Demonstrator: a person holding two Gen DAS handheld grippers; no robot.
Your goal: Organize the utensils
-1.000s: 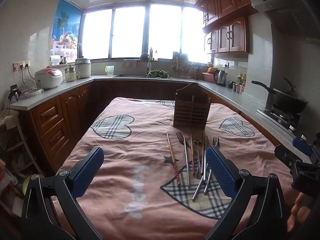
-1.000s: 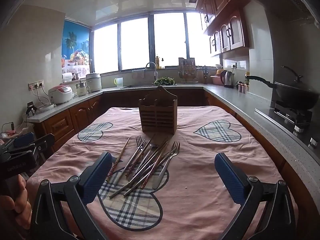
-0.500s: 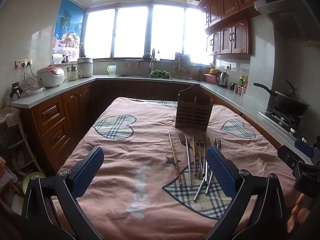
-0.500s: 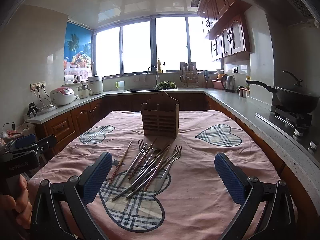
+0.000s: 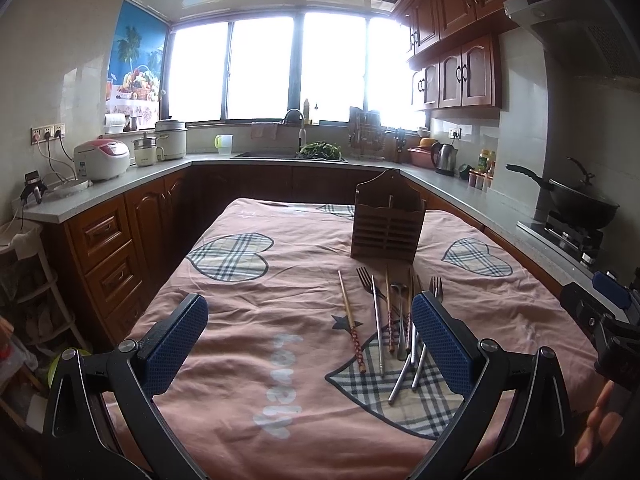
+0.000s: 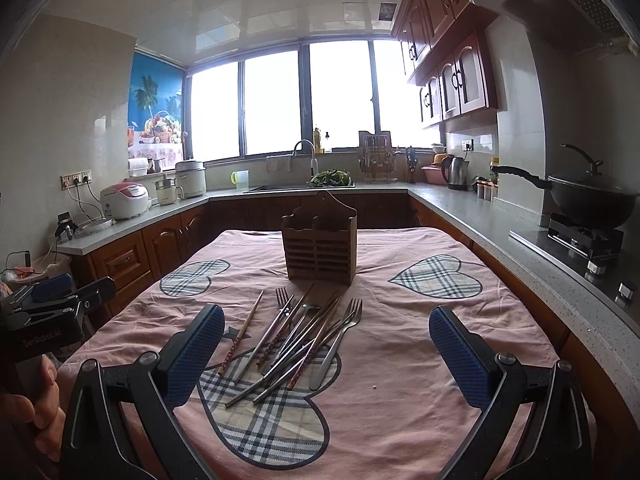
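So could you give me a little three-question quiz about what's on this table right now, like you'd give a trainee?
1. True or false: the wooden holder already has utensils standing in it.
2. Multiple choice: the loose pile of forks and chopsticks lies (A) inside the holder, (B) on the pink tablecloth in front of the holder, (C) on the counter by the wok.
3. Fill in: both the left gripper and the right gripper are ____ and hold nothing.

Key
1. False; nothing shows above its rim.
2. B
3. open
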